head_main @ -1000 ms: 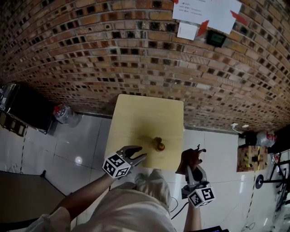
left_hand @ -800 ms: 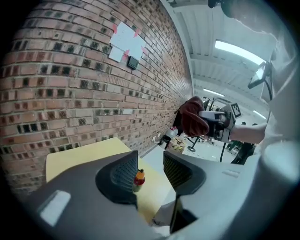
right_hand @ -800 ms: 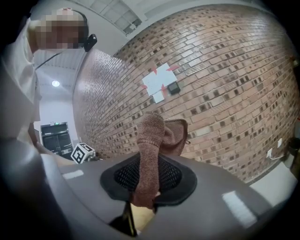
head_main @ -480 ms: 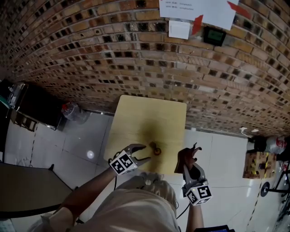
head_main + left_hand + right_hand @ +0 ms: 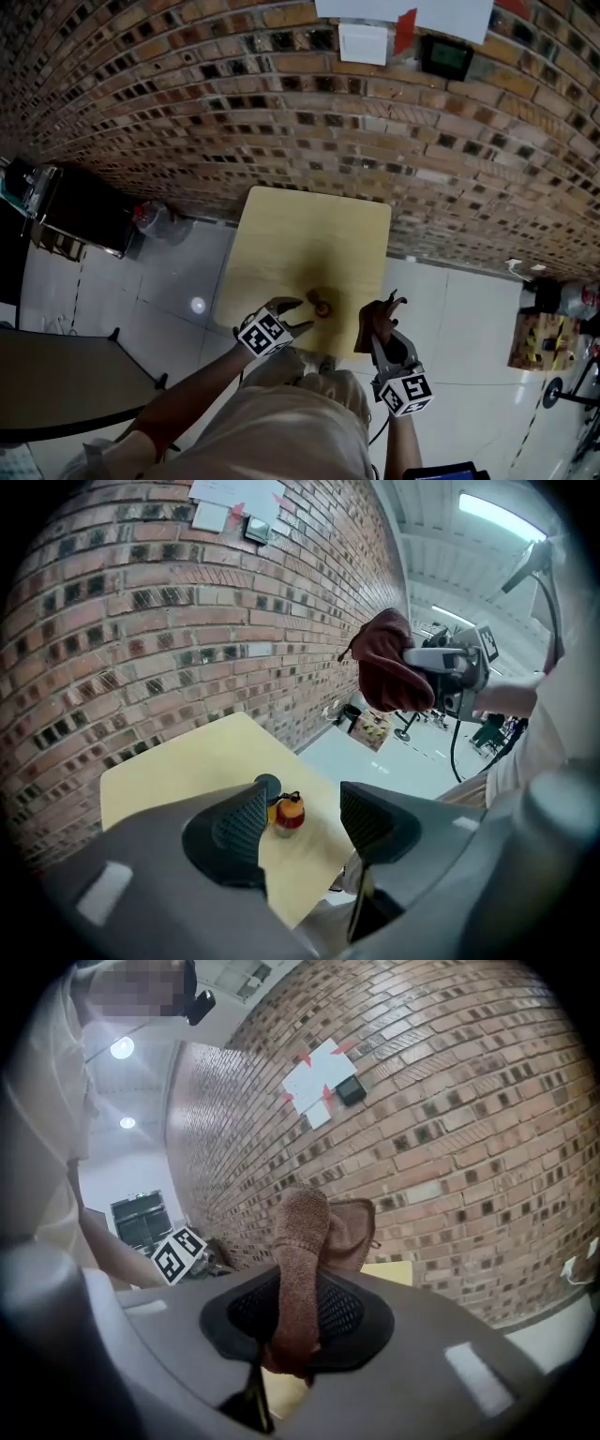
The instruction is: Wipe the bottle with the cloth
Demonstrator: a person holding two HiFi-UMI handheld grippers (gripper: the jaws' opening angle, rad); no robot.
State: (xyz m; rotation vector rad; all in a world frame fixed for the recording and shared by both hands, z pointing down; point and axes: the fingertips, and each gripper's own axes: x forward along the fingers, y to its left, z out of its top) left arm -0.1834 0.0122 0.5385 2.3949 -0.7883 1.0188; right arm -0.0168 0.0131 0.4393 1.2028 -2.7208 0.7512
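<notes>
Here is the left gripper (image 5: 298,315), low over the near edge of the tabletop (image 5: 281,244) and angled down towards it. Its fingers (image 5: 234,832) stand well apart, having just been opening, and nothing is pressed between them. Through the gap, in the left gripper view, the bottle (image 5: 288,813) shows up: a small one, yellowish body with an orange-red top, standing upright on the pale yellow surface close to the near edge. From the head view it sits just beyond the gripper's tips, near them but not touched. A dark round shape lies right behind it; what that is cannot be told.

Over on the other side, the right gripper (image 5: 386,319) hangs off the tabletop's near right corner, apart from the bottle. Its fingers are clamped tight on the cloth (image 5: 302,1232), a reddish-brown piece that pokes up out of the grip in a thick fold and flops over the top. The left gripper view catches that same bundle hanging in the air above the white floor (image 5: 375,757).

The left gripper's marker cube (image 5: 178,1253) shows at the left of the right gripper view. Behind everything runs the brick wall (image 5: 234,103), with white papers (image 5: 403,14) stuck high up on it. So the cloth is gripped and off the bottle, and the bottle stands free.
</notes>
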